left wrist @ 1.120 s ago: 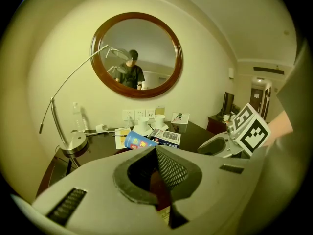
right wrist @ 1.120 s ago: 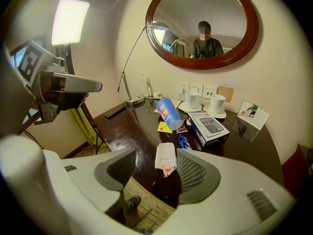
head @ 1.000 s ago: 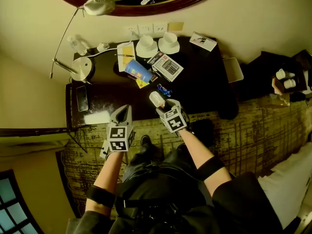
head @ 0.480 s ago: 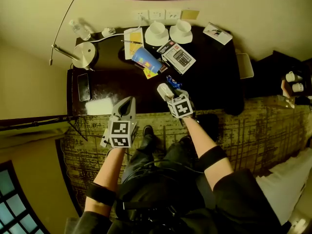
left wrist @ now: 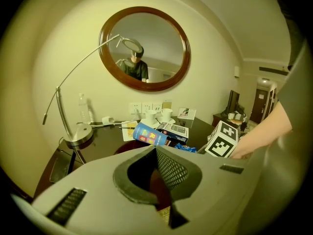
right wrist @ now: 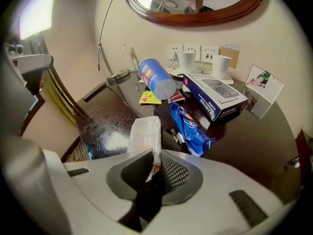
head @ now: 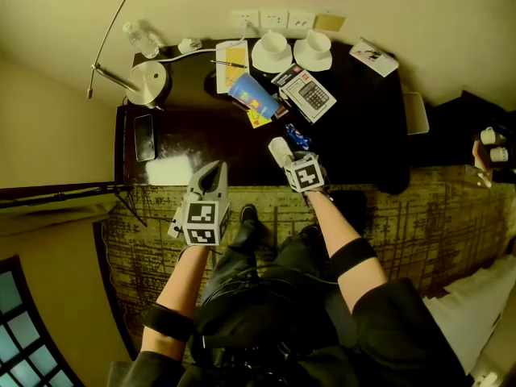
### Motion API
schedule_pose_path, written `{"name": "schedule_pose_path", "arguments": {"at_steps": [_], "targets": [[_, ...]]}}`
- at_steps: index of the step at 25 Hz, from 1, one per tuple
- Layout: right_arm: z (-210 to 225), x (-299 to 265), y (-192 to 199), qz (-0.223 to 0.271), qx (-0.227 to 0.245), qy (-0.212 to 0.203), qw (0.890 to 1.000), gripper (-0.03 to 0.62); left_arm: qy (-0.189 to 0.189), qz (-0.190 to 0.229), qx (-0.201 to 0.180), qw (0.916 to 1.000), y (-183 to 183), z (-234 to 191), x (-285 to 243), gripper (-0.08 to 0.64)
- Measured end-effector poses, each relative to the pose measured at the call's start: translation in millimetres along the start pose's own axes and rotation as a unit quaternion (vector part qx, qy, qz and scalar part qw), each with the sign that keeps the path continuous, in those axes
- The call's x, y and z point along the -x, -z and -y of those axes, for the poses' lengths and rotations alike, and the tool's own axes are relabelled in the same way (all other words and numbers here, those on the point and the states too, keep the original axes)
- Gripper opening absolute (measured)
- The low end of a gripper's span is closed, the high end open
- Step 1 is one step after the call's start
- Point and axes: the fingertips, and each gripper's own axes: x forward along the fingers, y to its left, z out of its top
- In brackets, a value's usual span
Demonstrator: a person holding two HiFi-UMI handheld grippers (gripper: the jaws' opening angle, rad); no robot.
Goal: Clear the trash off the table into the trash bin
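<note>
A white packet lies on the dark table near its front edge. My right gripper has just been closing, and its jaws now pinch the packet's near end. In the head view the same gripper sits right behind the packet. Past the packet lie a blue wrapper, a yellow wrapper and a tipped blue paper cup. My left gripper hovers at the table's front edge, left of the right one. It is shut with nothing between its jaws. No trash bin shows.
A boxed calculator, two white cups on saucers, a photo card and a notepad fill the table's back. At the left stand a lamp base, a water bottle and a phone.
My right gripper has dropped to the table and its jaws have closed onto the white packet. The left gripper has shifted only slightly.
</note>
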Motion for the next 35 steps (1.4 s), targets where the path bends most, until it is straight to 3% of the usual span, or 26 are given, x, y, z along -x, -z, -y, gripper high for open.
{"name": "schedule_pose_path", "arguments": {"at_steps": [10, 17, 25, 31, 35], "targets": [[-9.9, 16.9, -12.4, 0.027, -0.002, -0.014, 1.000, 0.040, 0.001, -0.001, 0.001, 1.0000, 3.6, 4.5, 2.4, 0.002], [-16.3, 71.3, -46.3, 0.091, 0.008, -0.015, 0.996, 0.040, 0.003, 0.009, 0.001, 1.0000, -7.9, 11.4, 7.7, 0.002], [-12.5, 163.7, -93.5, 0.214, 0.010, -0.002, 0.977, 0.041, 0.002, 0.035, 0.003, 0.9994, -37.6, 11.1, 12.5, 0.002], [-15.1, 221.6, -92.9, 0.288, 0.005, 0.002, 0.958, 0.043, 0.000, 0.050, 0.011, 0.9987, -45.8, 7.7, 13.9, 0.002], [-11.8, 241.2, -85.1, 0.308, -0.002, 0.016, 0.951, 0.043, 0.014, 0.050, -0.003, 0.9987, -52.2, 16.2, 13.5, 0.002]]}}
